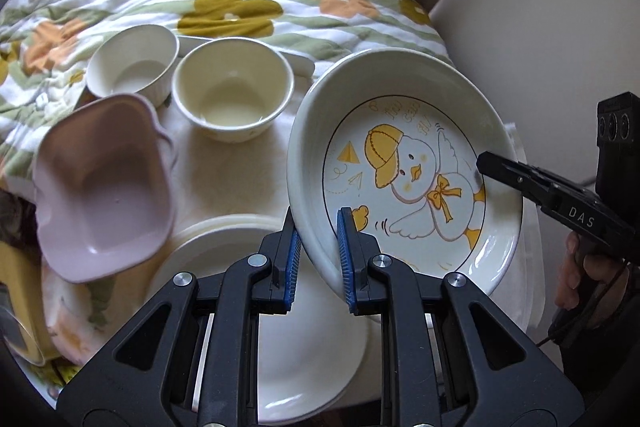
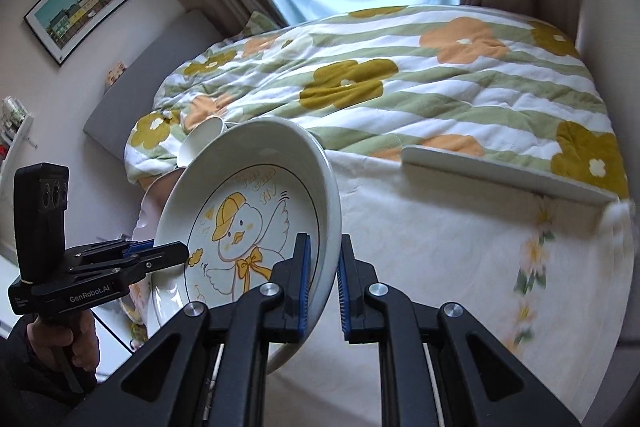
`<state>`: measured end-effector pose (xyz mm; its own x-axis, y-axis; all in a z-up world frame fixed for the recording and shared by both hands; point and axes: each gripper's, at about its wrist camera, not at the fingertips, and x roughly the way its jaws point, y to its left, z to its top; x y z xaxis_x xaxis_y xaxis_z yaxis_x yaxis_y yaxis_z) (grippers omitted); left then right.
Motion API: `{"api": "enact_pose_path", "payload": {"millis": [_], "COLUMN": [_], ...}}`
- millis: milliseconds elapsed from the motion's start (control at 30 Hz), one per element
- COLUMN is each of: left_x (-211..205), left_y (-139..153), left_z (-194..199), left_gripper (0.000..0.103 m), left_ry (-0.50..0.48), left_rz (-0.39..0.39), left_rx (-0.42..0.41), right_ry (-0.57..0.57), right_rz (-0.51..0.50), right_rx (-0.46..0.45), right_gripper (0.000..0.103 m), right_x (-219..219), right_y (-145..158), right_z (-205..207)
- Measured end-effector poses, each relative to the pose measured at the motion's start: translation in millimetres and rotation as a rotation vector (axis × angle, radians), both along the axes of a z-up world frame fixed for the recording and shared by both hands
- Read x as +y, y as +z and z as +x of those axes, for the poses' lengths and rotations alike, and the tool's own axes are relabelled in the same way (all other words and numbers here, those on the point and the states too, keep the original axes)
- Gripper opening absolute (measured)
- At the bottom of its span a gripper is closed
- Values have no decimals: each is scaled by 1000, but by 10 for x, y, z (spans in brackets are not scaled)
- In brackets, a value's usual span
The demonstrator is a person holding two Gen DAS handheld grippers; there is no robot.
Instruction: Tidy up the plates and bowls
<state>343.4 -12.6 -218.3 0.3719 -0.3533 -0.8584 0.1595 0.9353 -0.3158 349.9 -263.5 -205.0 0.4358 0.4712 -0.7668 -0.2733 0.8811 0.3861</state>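
Both grippers had their jaws clenched on the rim of the duck plate [image 1: 404, 183], the left gripper [image 1: 319, 259] at one edge and the right gripper [image 2: 323, 285] at the opposite edge, so that the plate hung tilted above the cream cloth [image 2: 440, 267] spread on the bed. Beside it stood two white bowls [image 1: 234, 95], a pink bowl [image 1: 104, 187] and a stack of white plates [image 1: 304, 339], with the flowered quilt [image 1: 224, 3] behind them.
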Motion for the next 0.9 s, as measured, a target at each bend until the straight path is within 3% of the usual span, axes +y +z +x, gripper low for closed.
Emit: {"api": "enact_pose_path", "payload": {"millis": [367, 633, 900], "left_x": [664, 789, 662], "left_y": [-165, -543, -721], "left_z": [-532, -586, -583], "left_gripper": [16, 16, 16], "left_ry": [-163, -205, -216], "left_rz": [46, 68, 121], "left_rx": [29, 70, 91], "right_ry": [-195, -219, -246], "right_rz": [29, -25, -38], "right_rx": [79, 129, 131], "right_gripper": [12, 12, 12], "right_x": [682, 863, 898], "right_y": [-299, -554, -662], "right_z": [-941, -1085, -1133]}}
